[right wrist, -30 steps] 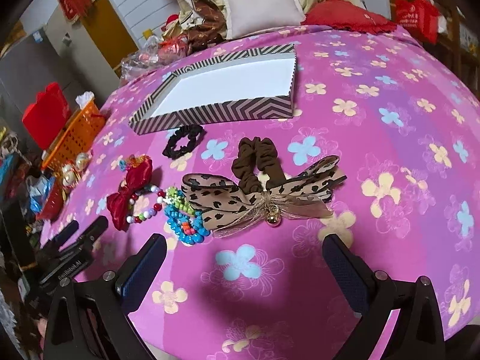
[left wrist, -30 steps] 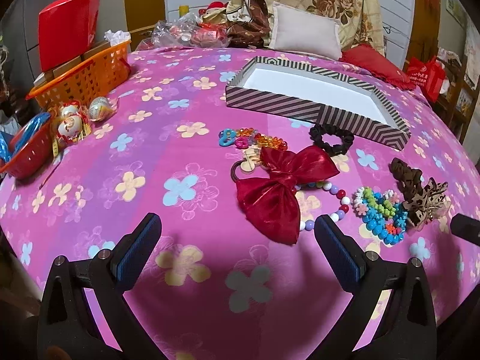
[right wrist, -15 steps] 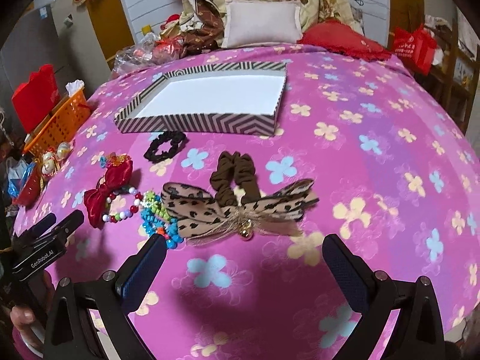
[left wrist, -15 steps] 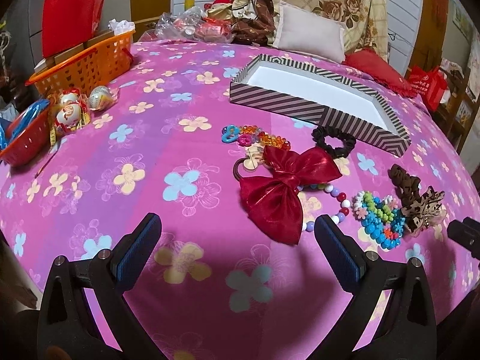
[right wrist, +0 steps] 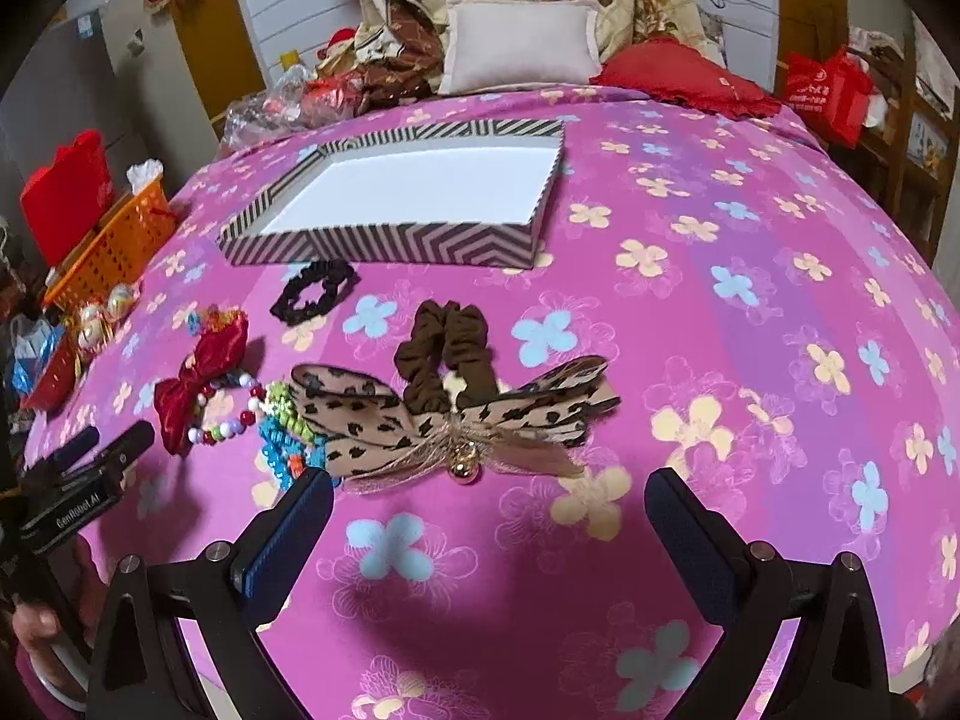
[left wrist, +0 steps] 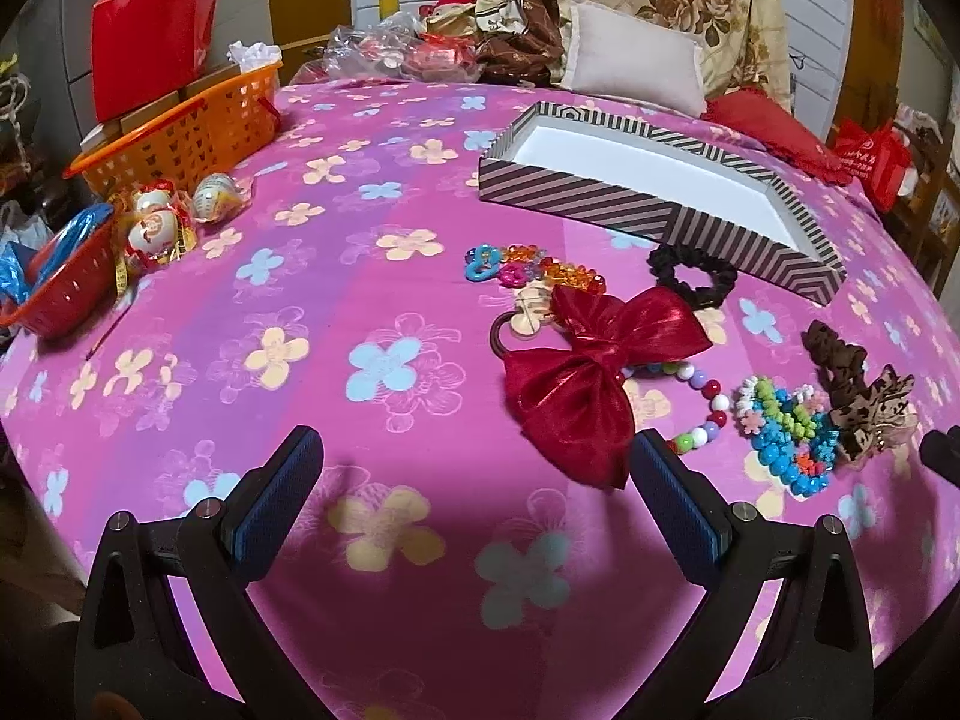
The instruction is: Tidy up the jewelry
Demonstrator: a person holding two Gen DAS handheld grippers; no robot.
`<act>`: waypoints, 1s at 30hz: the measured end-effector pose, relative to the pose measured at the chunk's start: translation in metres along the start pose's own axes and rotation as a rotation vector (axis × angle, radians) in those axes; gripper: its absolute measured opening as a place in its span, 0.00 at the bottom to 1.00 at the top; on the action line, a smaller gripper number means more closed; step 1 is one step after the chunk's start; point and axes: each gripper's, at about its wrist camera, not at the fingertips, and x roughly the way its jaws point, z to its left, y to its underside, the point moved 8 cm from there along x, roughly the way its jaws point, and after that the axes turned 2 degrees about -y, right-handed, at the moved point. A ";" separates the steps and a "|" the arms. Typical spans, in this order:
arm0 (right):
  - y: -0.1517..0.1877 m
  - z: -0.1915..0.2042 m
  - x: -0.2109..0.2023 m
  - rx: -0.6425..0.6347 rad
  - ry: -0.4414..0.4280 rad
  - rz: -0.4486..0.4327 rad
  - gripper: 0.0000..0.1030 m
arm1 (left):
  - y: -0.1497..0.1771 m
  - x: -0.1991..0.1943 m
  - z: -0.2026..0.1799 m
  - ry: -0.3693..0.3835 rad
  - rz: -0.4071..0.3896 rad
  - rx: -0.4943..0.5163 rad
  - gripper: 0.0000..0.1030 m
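Observation:
A striped box with an empty white inside lies on the pink flowered cloth. In front of it lie a black scrunchie, a red bow, coloured bead bracelets, a brown scrunchie and a leopard-print bow. My left gripper is open and empty, just short of the red bow. My right gripper is open and empty, just short of the leopard bow. The left gripper also shows at the left edge of the right wrist view.
An orange basket, a red basket and wrapped trinkets stand at the left. A pillow, a red cushion and bedding lie behind the box. A red bag hangs at the right.
Both grippers have tilted and edged closer to the items. The right gripper now sits nearer the leopard bow. Both stay open and nothing on the cloth has moved.

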 end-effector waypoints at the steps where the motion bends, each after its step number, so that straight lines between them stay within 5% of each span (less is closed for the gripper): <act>1: 0.001 0.002 0.002 -0.008 -0.002 0.004 1.00 | 0.000 0.001 0.000 -0.003 0.001 0.002 0.99; 30: 0.011 0.004 0.012 -0.015 -0.043 0.033 1.00 | 0.002 0.007 0.007 -0.049 0.025 0.007 0.99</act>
